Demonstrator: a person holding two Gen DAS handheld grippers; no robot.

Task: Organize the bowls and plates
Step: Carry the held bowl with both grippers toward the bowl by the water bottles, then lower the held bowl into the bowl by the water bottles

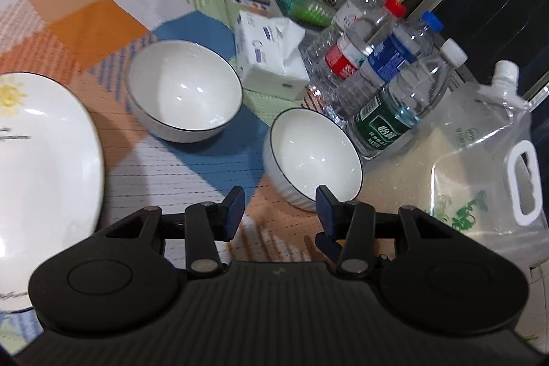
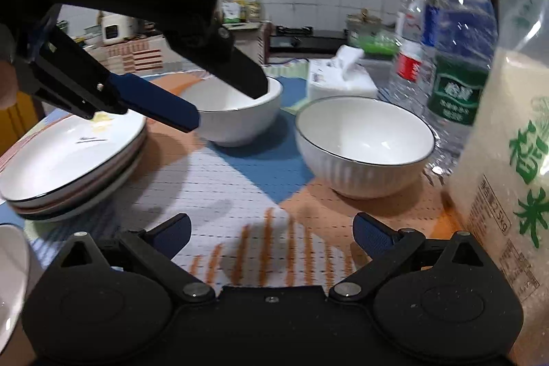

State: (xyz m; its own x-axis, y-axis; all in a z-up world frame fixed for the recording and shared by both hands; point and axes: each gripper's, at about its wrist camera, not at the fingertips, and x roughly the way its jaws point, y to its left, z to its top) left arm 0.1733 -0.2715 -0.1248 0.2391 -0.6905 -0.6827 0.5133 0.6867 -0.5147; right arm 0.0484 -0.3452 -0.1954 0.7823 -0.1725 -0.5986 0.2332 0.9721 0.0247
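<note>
Nearer white ribbed ceramic bowl (image 2: 365,144) sits dead ahead of the right gripper (image 2: 271,234), slightly right; left gripper (image 1: 279,206) hovers above. Both spread, holding nothing.

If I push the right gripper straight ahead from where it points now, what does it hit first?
Probably nothing at once: the right gripper, jaws open, points over bare tablecloth between the two bowls. Further on, the tissue box seems roughly in line; the near bowl sits slightly right. Depth is uncertain.
</note>
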